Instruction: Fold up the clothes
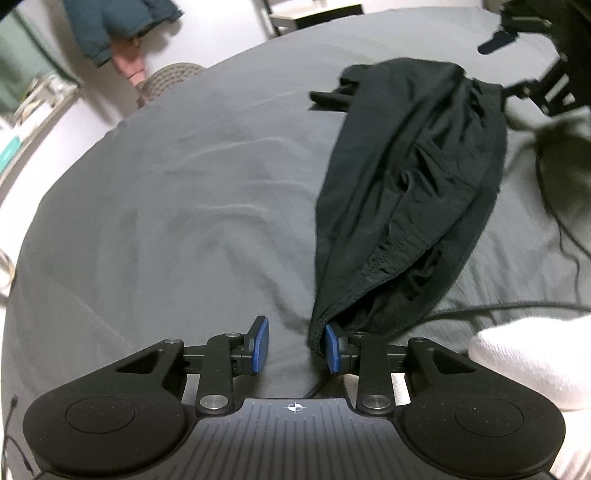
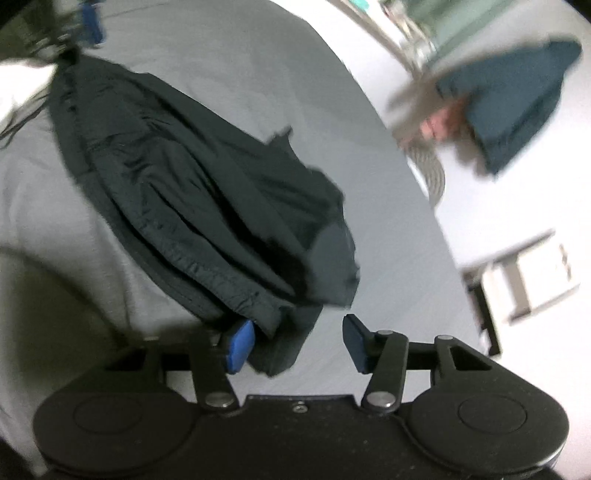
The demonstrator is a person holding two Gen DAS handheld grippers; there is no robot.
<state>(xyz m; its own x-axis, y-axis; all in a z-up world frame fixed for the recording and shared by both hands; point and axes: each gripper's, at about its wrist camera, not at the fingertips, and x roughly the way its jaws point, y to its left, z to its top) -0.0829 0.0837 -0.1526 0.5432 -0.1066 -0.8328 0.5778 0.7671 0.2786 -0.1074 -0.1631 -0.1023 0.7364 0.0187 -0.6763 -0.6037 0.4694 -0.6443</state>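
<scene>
A black garment point(image 1: 413, 184) lies bunched in a long strip on the grey bed sheet point(image 1: 184, 192). Its near end rests against the right blue pad point(image 1: 332, 349) of my left gripper point(image 1: 295, 347), which is open with nothing pinched. The garment's far end reaches my right gripper point(image 1: 524, 88) at the top right. In the blurred right wrist view, the garment point(image 2: 192, 192) runs from the left pad point(image 2: 240, 345) of my open right gripper point(image 2: 297, 345) to the left gripper point(image 2: 88, 22). A fold of cloth hangs loosely between the right gripper's jaws.
White knitted fabric point(image 1: 528, 369) sits at the lower right, and a black cable point(image 1: 569, 236) trails over the sheet. Beyond the bed stand a person in teal shorts point(image 1: 110, 29), a woven stool point(image 1: 170, 79) and a white shelf unit point(image 2: 532, 280).
</scene>
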